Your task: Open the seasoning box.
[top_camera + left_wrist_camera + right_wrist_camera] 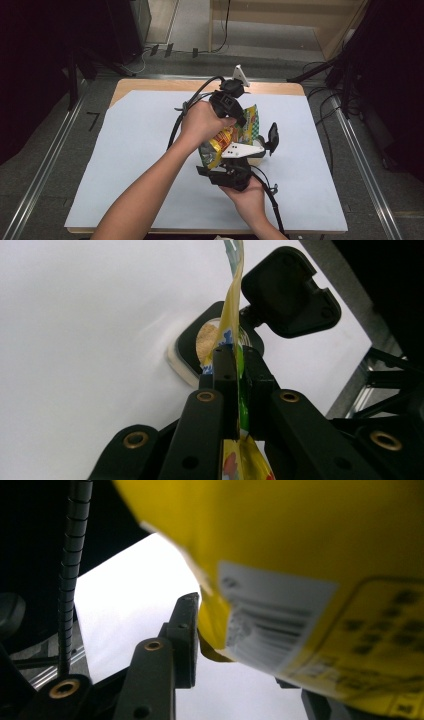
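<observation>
A yellow snack bag hangs tilted between two hand-held grippers above the white table sheet. My left gripper is shut on the bag's thin upper edge, its jaws pinching the film. My right gripper reaches up from below, and the bag's barcode side lies between its jaws. One pad touches the bag's corner; the far pad stands a little off it. Under the bag sits a small black dish with beige crumbs.
The dish's pale rim lies right of centre on the sheet. Cables trail from both grippers across the table. Metal floor rails run along both sides, and dark equipment stands at the far left and right.
</observation>
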